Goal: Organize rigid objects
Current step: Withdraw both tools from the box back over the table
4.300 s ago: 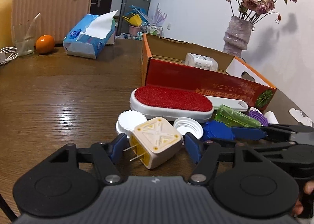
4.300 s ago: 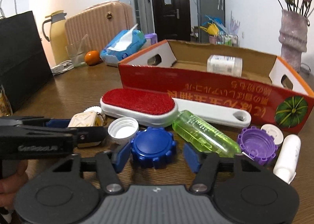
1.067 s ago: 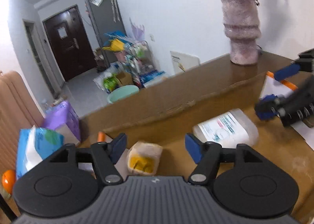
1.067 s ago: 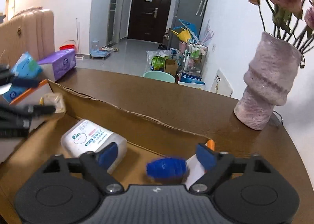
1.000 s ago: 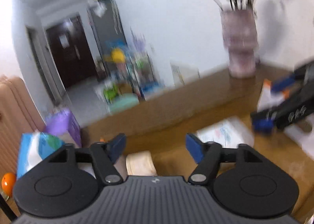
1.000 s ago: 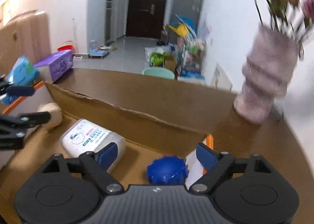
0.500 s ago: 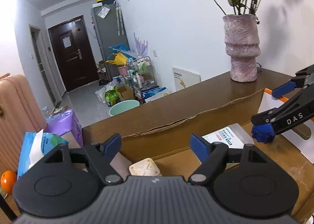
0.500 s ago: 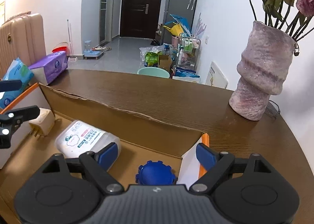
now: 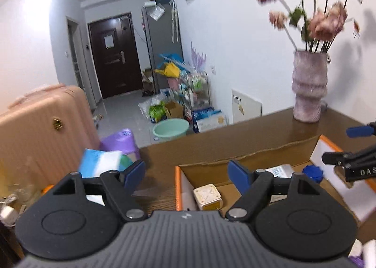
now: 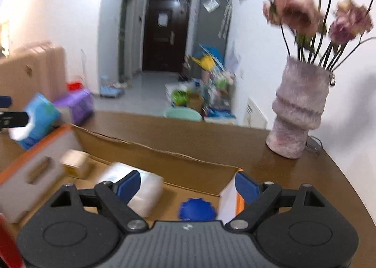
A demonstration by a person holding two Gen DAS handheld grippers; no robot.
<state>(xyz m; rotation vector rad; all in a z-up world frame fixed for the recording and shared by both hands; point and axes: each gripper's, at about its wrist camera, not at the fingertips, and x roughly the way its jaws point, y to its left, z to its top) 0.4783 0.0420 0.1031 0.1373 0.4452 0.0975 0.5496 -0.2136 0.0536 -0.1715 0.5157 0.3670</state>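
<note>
Both grippers empty above the cardboard box, their items lying inside.

Left wrist view: the left gripper (image 9: 186, 174) has its jaws wide apart with nothing between them; the cream plug adapter (image 9: 208, 197) sits on the floor of the cardboard box (image 9: 249, 157), near its orange-edged left wall, apparently put there to gather the loose pieces.
Right wrist view: the right gripper (image 10: 188, 185) also gapes empty; the ridged blue cap (image 10: 197, 211) lies in the box's right corner, beside a white labelled bottle (image 10: 131, 191).
</note>
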